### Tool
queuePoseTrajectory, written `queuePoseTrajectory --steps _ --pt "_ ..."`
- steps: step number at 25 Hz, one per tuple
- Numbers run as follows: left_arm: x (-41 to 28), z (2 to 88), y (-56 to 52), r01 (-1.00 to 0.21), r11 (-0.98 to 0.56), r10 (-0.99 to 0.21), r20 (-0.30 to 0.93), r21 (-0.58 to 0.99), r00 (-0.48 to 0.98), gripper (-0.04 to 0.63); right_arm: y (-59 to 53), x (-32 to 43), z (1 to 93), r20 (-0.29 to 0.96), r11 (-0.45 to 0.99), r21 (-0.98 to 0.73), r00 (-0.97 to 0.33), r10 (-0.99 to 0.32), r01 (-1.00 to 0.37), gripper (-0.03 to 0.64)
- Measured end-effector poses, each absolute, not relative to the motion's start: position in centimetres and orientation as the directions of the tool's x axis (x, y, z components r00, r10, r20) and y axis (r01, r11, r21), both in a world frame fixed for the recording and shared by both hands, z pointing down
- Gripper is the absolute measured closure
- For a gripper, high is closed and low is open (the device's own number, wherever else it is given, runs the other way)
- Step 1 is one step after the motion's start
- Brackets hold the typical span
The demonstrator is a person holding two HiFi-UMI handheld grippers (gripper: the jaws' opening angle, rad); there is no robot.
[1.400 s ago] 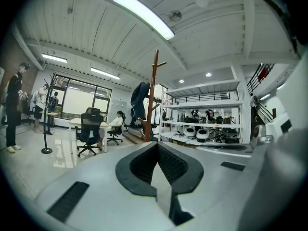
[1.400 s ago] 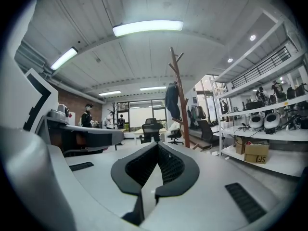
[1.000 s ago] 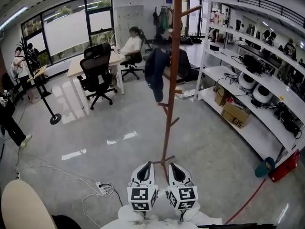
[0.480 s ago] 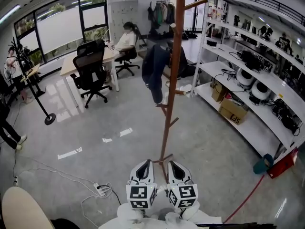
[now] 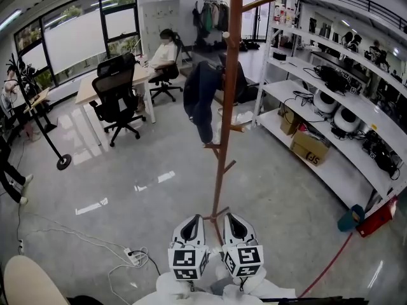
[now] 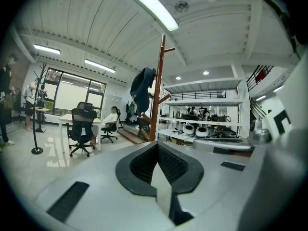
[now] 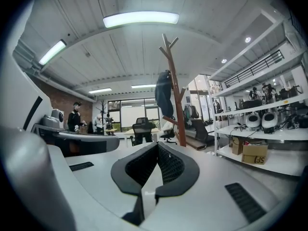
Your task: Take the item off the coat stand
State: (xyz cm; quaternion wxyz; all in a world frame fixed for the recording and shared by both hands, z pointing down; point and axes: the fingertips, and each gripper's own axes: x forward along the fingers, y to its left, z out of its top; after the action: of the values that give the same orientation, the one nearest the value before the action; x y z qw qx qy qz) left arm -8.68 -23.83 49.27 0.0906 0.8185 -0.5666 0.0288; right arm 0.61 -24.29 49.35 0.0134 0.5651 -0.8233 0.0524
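While both jaws press together with nothing between them, the left hand-held gripper (image 5: pixel 192 229) and right hand-held gripper (image 5: pixel 233 227) sit side by side at the near edge of the head view. The foot of the wooden coat stand (image 5: pixel 224 126) is just beyond them. A dark jacket (image 5: pixel 201 95) hangs high on the stand's left side, well apart from both hand-held grippers.

The grey floor (image 5: pixel 159 164) lies open to the left of the stand. On it, a white cable and power strip (image 5: pixel 135 253) trail at near left. Farther left is a thin pole on a round black base (image 5: pixel 63 162). A desk (image 5: pixel 89 89) with a black office chair (image 5: pixel 116 101) stands at far left, and a seated person (image 5: pixel 164 53) is behind it. White shelving (image 5: pixel 299 100) runs along the right, leaving a narrower strip of floor beside the stand, and a red cable (image 5: pixel 331 265) crosses the floor at near right.

1 cardboard box (image 5: pixel 310 150) sits on the lowest shelf, its contents hidden. A teal tub (image 5: pixel 351 222) stands on the floor at the shelving's near end, and its inside cannot be made out.
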Motion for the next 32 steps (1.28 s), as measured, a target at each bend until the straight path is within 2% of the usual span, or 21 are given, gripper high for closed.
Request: queuePoseTrajectory --steps 32 --pt "-4.7 48.9 -35.7 -0.968 -0.221 -0.960 0.146 0.116 0.237 0.594 -37.0 3.5 48.2 0.047 0.488 -0.060 -0.491 -0.870 -0.871 0.607"
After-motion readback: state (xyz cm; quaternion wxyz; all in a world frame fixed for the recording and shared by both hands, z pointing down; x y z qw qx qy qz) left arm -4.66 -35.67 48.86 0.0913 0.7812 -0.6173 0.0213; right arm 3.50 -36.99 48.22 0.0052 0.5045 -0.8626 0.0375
